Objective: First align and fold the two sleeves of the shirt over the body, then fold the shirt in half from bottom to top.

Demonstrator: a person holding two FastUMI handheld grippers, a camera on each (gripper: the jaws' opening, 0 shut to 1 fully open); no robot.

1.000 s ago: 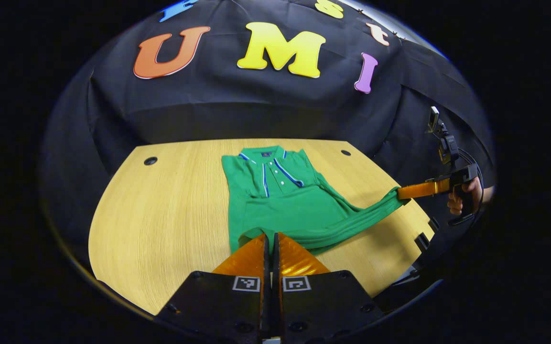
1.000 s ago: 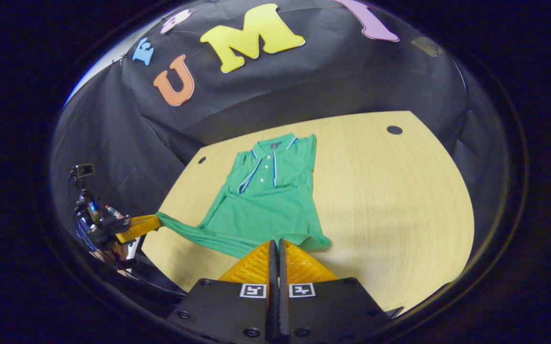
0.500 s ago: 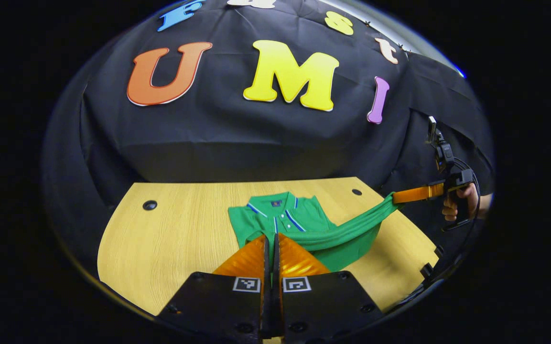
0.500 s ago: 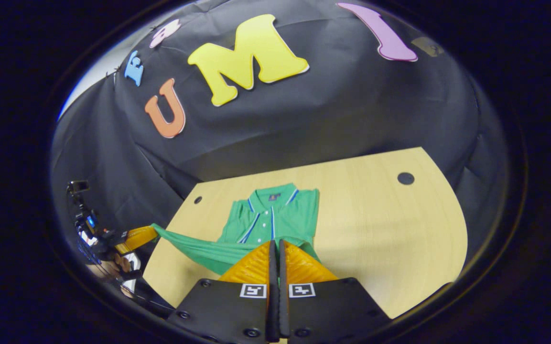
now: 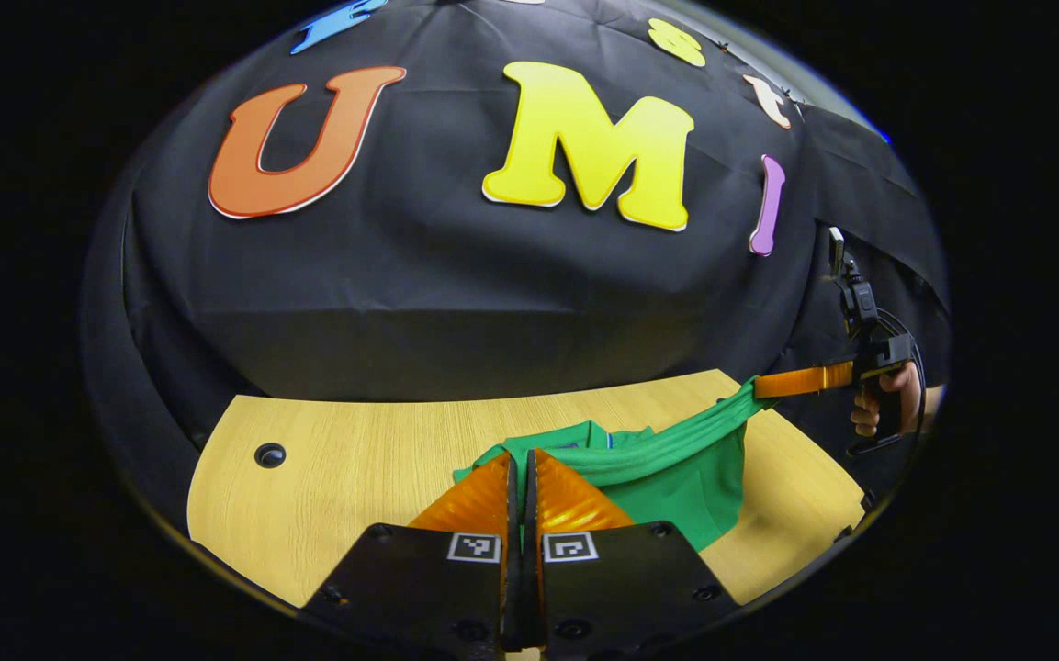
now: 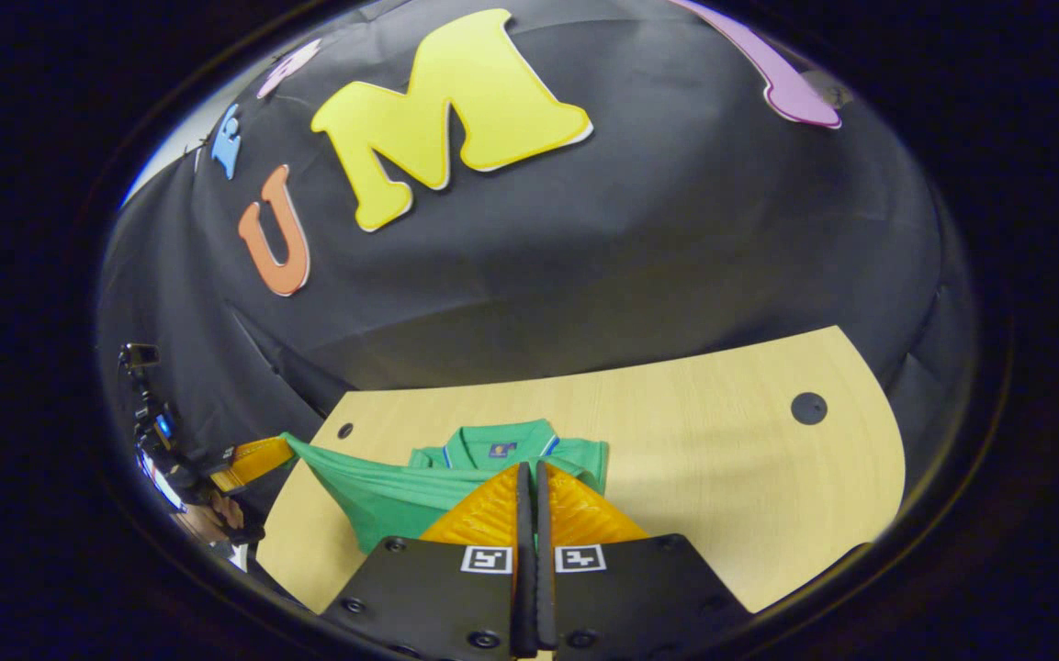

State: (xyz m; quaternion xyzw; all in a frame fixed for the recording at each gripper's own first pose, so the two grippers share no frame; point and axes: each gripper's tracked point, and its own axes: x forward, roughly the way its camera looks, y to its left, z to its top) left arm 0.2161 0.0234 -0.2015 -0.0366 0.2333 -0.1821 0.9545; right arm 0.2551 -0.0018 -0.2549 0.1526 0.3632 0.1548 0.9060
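The green polo shirt lies on the wooden table with its bottom hem lifted and stretched taut between both grippers. My left gripper is shut on one hem corner. Farther right in the left gripper view, the right gripper pinches the other corner. In the right gripper view my right gripper is shut on the hem of the shirt, just before the collar. The left gripper holds the far corner at the left. The raised cloth hides most of the shirt body.
The table has round cable holes near its back corners. The booth's black cloth wall rises right behind it. A hand grips the right gripper's handle beyond the table's edge.
Both grippers have carried the hem forward toward the collar. The shirt's body, open to view a second ago, is now mostly covered by the lifted lower half.
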